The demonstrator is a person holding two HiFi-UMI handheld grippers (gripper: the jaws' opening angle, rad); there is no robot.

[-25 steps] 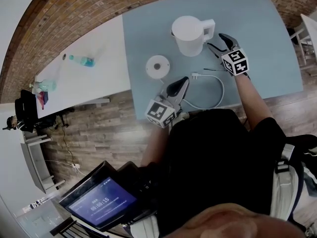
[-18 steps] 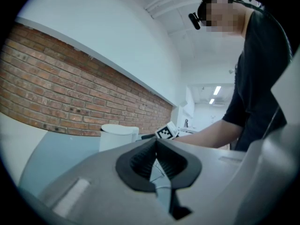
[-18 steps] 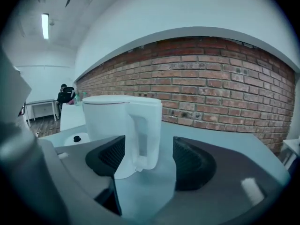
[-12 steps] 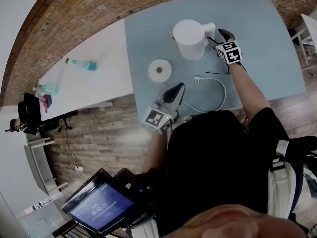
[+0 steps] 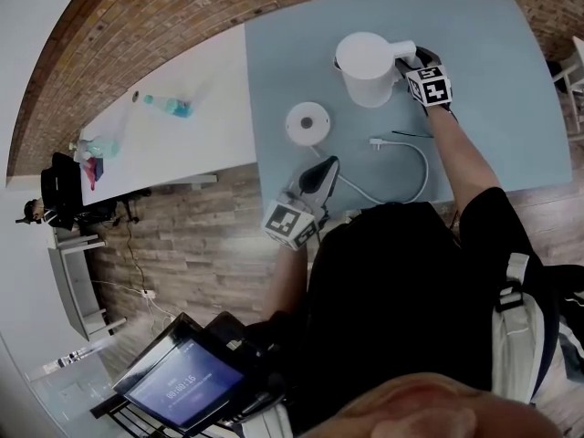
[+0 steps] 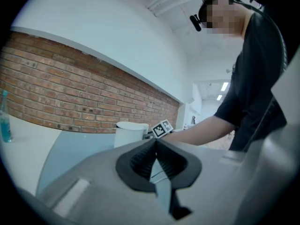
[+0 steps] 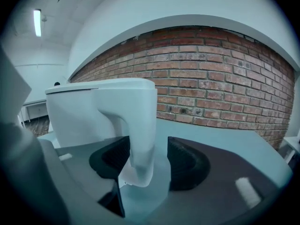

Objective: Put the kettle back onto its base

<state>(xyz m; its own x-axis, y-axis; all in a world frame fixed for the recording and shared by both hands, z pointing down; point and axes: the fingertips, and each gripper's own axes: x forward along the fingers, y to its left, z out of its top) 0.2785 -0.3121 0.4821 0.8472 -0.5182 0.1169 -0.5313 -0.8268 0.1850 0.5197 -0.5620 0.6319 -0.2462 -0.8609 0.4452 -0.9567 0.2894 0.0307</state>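
kettle stood on desk, far side | base sat on same desk, left of and nearer than kettle, apart from it | power cord lay right of base, before kettle | bottle lay on neighbouring desk, further left

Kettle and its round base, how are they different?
The kettle is a tall jug with a handle; the base is a flat round disc. The kettle's handle sits between the open jaws of the right gripper, which have just been closing; no gripper touches the base. The kettle stands farther from the person than the base, apart from it. Both are white and rest on the blue table.
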